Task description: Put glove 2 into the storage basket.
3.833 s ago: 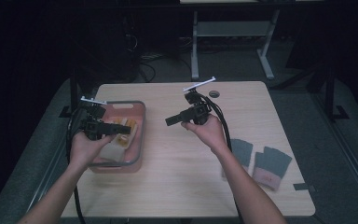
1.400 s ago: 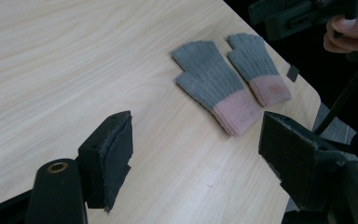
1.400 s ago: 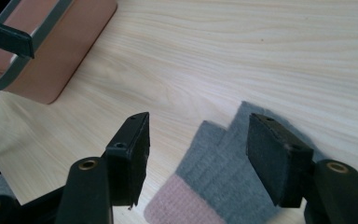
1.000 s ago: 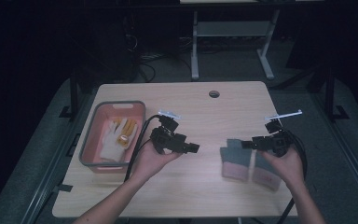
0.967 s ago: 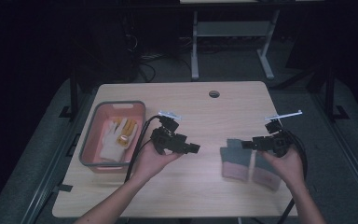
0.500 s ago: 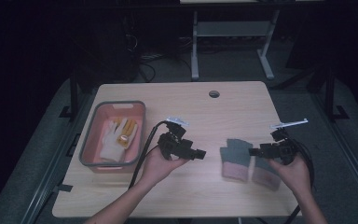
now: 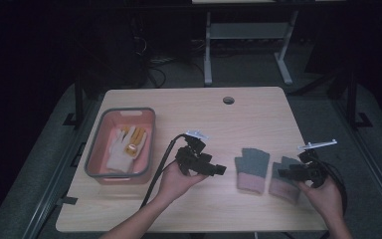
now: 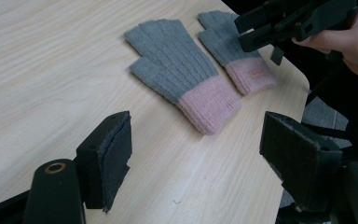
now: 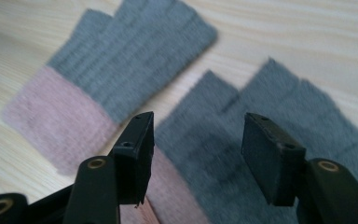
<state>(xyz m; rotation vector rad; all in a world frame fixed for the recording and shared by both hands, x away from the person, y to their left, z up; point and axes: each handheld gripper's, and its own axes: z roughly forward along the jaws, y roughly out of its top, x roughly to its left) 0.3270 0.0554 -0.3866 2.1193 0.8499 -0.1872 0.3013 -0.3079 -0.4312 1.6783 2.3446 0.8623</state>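
Observation:
Two grey fingerless gloves with pink cuffs lie flat side by side on the wooden table. The left glove point(image 7: 252, 168) point(image 8: 179, 74) point(image 9: 121, 60) has nothing on it. The right glove point(image 7: 284, 185) point(image 8: 233, 49) point(image 9: 270, 126) lies under my right gripper point(image 7: 282, 174) point(image 9: 196, 156), which hovers just above it. Its jaws have just been closing but stand open, with the glove's grey part below the gap and no pad pressing on it. My left gripper point(image 7: 221, 170) point(image 8: 205, 163) is wide open and holds nothing. It points at the left glove from a short way to its left.
A pink basket point(image 7: 95, 149) at the table's left holds a white glove point(image 7: 117, 154) and a yellow one point(image 7: 134, 137). A cable hole point(image 7: 228, 100) sits near the table's point(image 7: 189, 114) far edge. The right glove lies close to the table's right front corner.
Both hands came away from the basket area. Over the last second the left gripper drifted right toward the left glove. The right gripper sank onto the right glove and its jaws narrowed.

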